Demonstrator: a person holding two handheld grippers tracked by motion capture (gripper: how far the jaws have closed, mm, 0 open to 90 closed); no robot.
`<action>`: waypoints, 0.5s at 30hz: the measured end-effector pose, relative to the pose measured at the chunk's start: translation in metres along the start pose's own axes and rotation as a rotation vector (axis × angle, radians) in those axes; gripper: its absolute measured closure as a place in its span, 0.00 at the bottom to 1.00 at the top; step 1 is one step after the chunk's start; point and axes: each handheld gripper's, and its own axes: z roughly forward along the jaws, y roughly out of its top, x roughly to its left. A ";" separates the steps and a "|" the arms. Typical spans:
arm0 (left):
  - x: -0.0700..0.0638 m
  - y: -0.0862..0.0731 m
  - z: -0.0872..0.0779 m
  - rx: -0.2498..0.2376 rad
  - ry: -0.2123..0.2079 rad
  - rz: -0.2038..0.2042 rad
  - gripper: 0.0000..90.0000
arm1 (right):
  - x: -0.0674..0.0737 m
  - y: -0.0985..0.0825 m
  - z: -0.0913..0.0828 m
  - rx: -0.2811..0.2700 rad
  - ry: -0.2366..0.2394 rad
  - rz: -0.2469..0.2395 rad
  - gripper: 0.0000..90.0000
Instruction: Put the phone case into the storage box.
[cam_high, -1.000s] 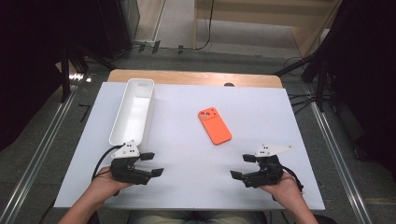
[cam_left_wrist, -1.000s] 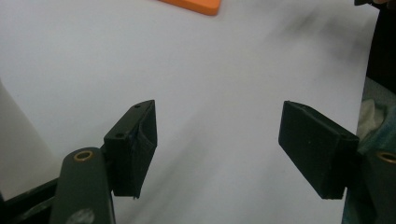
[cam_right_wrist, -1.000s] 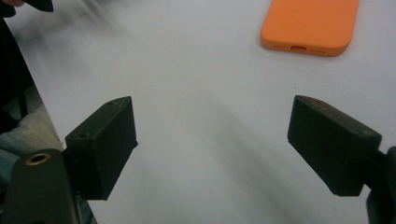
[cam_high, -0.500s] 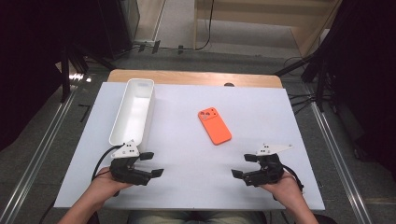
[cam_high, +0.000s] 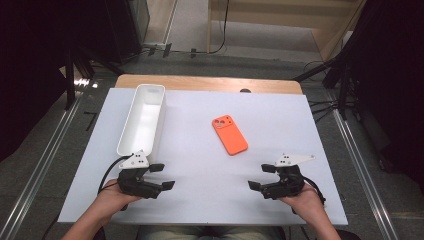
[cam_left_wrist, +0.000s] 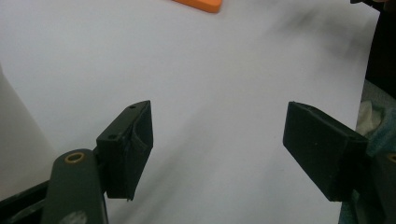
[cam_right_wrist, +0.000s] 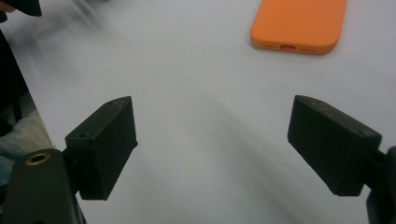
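phone case (cam_high: 230, 135), orange, lies flat mid-table, well apart from both grippers. left gripper (cam_high: 163, 176) and right gripper (cam_high: 259, 177) are released, nothing between jaws. risk: thin flat case may slide on the smooth white table (cam_high: 200, 200) when pinched.

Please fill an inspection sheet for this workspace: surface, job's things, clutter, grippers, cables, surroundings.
Surface: white table, wooden strip at the far edge.
Job's things: orange phone lying flat near the middle, camera side up; long white tray at the left, nothing seen inside.
Clutter: nothing seen.
Grippers: left gripper and right gripper at the near edge, jaws open, nothing between them.
Cables: black cable from the left gripper; more on the floor beyond.
Surroundings: grey floor, metal rails at both sides, dark stands.
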 end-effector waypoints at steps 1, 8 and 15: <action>0.000 0.000 0.000 -0.001 0.000 -0.003 0.27 | -0.001 0.000 0.000 -0.008 0.000 -0.002 0.16; 0.001 0.000 -0.001 0.001 0.001 -0.004 0.27 | 0.000 0.000 -0.001 -0.024 0.009 0.015 0.16; 0.001 0.001 -0.001 0.002 0.000 -0.008 0.27 | -0.001 0.002 -0.002 -0.018 0.012 0.002 0.16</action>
